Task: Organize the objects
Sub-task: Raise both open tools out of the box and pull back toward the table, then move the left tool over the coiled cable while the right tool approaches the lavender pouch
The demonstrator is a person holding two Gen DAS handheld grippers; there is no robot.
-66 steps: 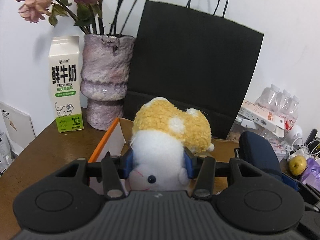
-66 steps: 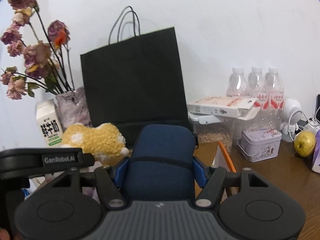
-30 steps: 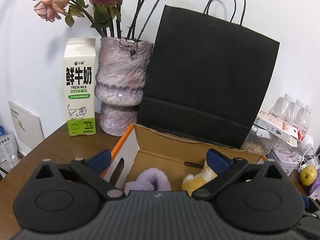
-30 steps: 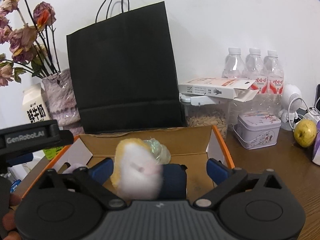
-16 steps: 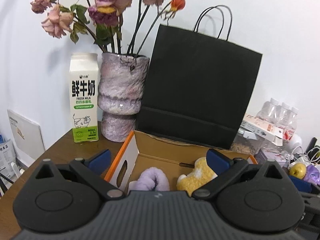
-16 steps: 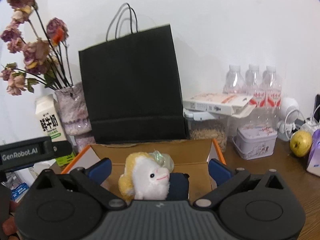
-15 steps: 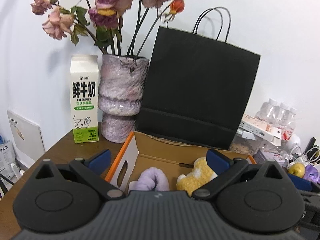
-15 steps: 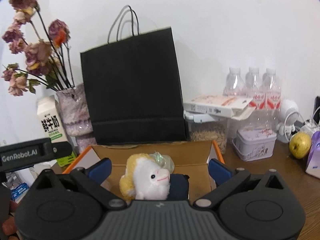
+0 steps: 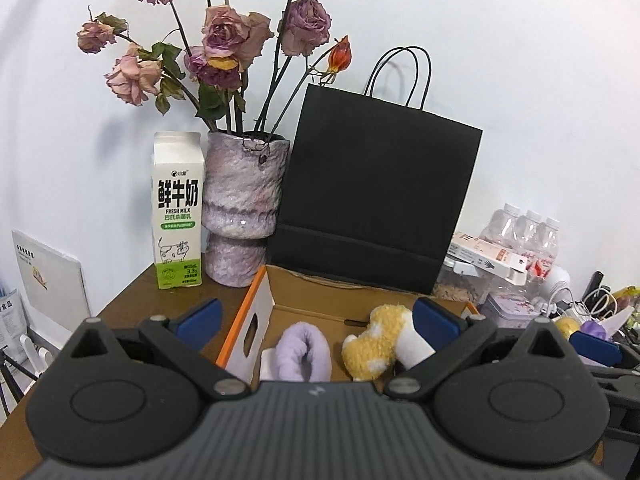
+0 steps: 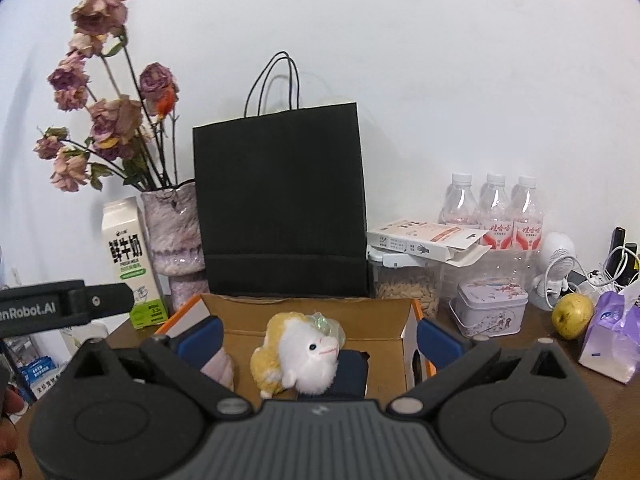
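Observation:
An open cardboard box (image 9: pixel 262 304) (image 10: pixel 408 330) with orange edges stands on the wooden table. Inside it lie a yellow-and-white plush sheep (image 9: pixel 376 346) (image 10: pixel 302 354), a purple fuzzy item (image 9: pixel 302 354) (image 10: pixel 218 366) and a dark blue pouch (image 10: pixel 352 370). My left gripper (image 9: pixel 318 318) is open and empty, held above the box's near side. My right gripper (image 10: pixel 318 338) is open and empty, also just before the box. The left gripper's body (image 10: pixel 60 306) shows at the left of the right wrist view.
Behind the box stand a black paper bag (image 9: pixel 372 204) (image 10: pixel 280 208), a vase of dried roses (image 9: pixel 242 208) and a milk carton (image 9: pixel 177 216). To the right are water bottles (image 10: pixel 496 208), a tin (image 10: pixel 492 312), an apple (image 10: pixel 572 316) and a purple packet (image 10: pixel 610 336).
Both grippers let go: the plush sheep and the blue pouch now lie in the box. Since then both grippers have drawn back and up with jaws open.

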